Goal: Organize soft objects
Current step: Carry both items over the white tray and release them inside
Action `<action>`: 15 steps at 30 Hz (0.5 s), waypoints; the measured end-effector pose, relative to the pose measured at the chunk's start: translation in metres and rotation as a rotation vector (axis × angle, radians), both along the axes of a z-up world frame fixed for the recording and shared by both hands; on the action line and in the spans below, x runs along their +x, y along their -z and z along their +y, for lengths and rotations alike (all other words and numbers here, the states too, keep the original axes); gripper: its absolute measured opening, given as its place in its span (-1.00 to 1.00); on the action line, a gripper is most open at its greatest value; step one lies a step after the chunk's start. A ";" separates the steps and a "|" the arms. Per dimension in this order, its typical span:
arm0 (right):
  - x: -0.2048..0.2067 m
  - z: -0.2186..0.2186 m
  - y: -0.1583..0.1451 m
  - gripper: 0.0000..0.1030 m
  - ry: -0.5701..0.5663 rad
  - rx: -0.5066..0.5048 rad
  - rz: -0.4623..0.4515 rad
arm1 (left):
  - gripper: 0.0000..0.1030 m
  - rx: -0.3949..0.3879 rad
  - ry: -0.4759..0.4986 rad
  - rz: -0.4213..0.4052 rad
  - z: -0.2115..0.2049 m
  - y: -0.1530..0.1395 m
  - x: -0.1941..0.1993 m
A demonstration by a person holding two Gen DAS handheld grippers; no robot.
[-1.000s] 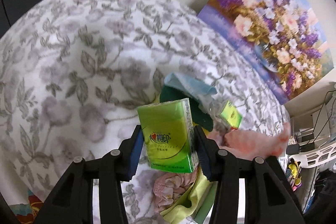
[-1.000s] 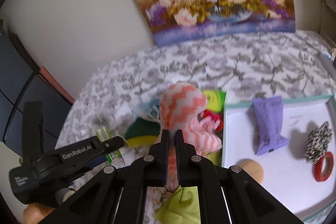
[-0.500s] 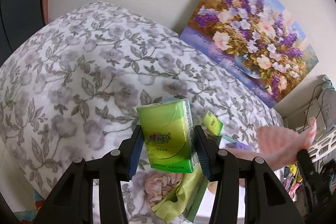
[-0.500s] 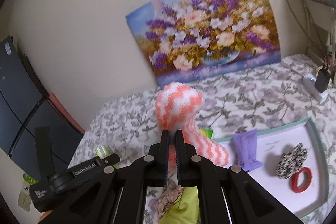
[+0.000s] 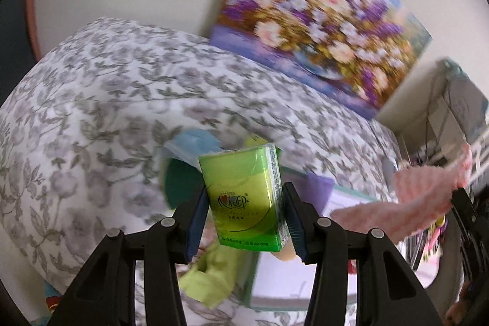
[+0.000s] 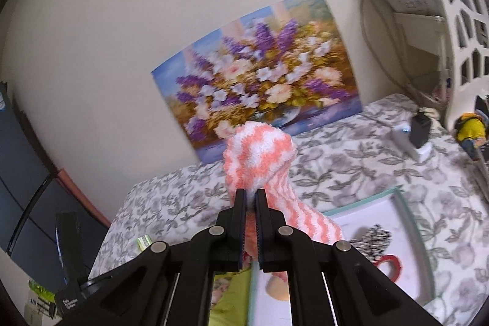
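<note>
both grippers have risen since a second ago, and the clutter on the grey-flowered bedspread (image 5: 101,100) now sits lower in both views. left gripper (image 5: 244,222) has its jaws clamped on the sides of a glossy green plastic-wrapped tissue pack (image 5: 244,200), held upright in the air above the pile. it looks light and squashy with a slick film, so a grip across the broad middle seems safest. right gripper (image 6: 250,203) is pinched tight on a fluffy orange-and-white striped sock (image 6: 259,161), limp and drooping over the white teal-rimmed tray (image 6: 406,213); it should handle as light and floppy.
</note>
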State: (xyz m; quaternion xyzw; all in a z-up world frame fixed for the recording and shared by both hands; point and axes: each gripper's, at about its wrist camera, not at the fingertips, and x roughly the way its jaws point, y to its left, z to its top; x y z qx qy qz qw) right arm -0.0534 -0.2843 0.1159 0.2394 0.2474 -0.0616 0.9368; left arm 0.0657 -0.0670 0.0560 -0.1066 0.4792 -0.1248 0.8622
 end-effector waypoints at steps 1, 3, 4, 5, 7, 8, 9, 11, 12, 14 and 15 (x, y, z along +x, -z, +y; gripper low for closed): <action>-0.003 -0.006 0.002 -0.88 0.014 0.000 0.010 | -0.03 0.012 0.027 0.000 -0.011 0.001 -0.004; -0.006 -0.016 0.006 -0.88 0.032 -0.004 0.036 | -0.03 0.027 0.058 0.002 -0.026 0.004 -0.008; -0.007 -0.021 0.010 -0.88 0.041 -0.004 0.054 | -0.03 0.038 0.078 0.006 -0.035 0.006 -0.010; -0.008 -0.026 0.014 -0.88 0.049 -0.003 0.072 | -0.03 0.045 0.095 0.011 -0.043 0.008 -0.012; -0.009 -0.034 0.020 -0.88 0.065 -0.006 0.106 | -0.03 0.059 0.126 0.022 -0.058 0.012 -0.017; -0.010 -0.037 0.022 -0.88 0.071 -0.009 0.116 | -0.03 0.067 0.144 0.025 -0.066 0.014 -0.020; -0.012 -0.042 0.025 -0.88 0.080 -0.013 0.131 | -0.03 0.075 0.160 0.026 -0.072 0.015 -0.022; -0.015 -0.048 0.028 -0.88 0.089 -0.014 0.142 | -0.03 0.094 0.185 0.024 -0.084 0.017 -0.028; -0.017 -0.052 0.029 -0.88 0.092 -0.011 0.146 | -0.03 0.108 0.199 0.022 -0.090 0.019 -0.031; -0.020 -0.057 0.033 -0.88 0.100 -0.008 0.159 | -0.03 0.127 0.216 0.021 -0.098 0.021 -0.034; -0.020 -0.059 0.034 -0.88 0.102 -0.008 0.165 | -0.03 0.138 0.225 0.022 -0.102 0.023 -0.036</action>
